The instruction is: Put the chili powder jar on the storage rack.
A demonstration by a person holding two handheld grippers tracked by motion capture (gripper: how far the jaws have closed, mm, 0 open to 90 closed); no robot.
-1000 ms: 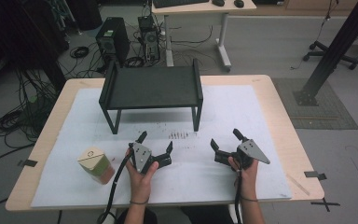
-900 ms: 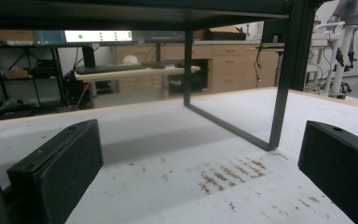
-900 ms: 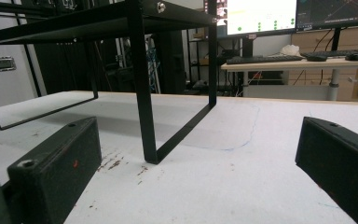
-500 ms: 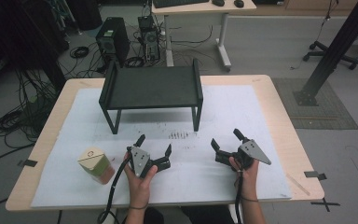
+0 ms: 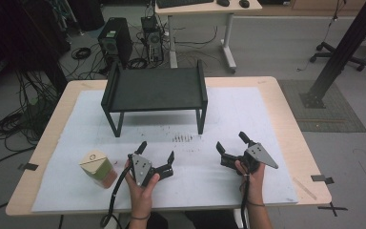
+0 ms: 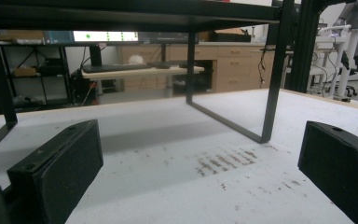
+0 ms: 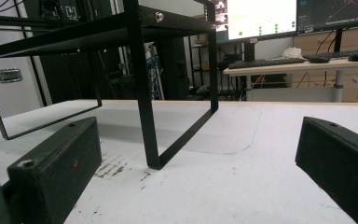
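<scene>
Resting low on the white-covered desk (image 5: 248, 109), both tongs — left (image 5: 156, 153) and right (image 5: 229, 141) — stand with jaws apart, empty. They face the black metal stand (image 5: 155, 89); a tan-lidded container (image 5: 97, 168) sits just beside the left tongs.

The claw (image 6: 200, 182) is wide open over the white desk (image 6: 168, 140), facing the black rack (image 6: 270, 84) and some brown marks (image 6: 223, 161).

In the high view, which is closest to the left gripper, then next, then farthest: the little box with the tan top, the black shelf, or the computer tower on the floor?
Measured from the left gripper, in the high view:
1. Little box: just to its left, near the table's front edge.
2. Black shelf: straight ahead, at the table's far side.
3. Computer tower: on the floor beyond the table, behind the shelf.
</scene>
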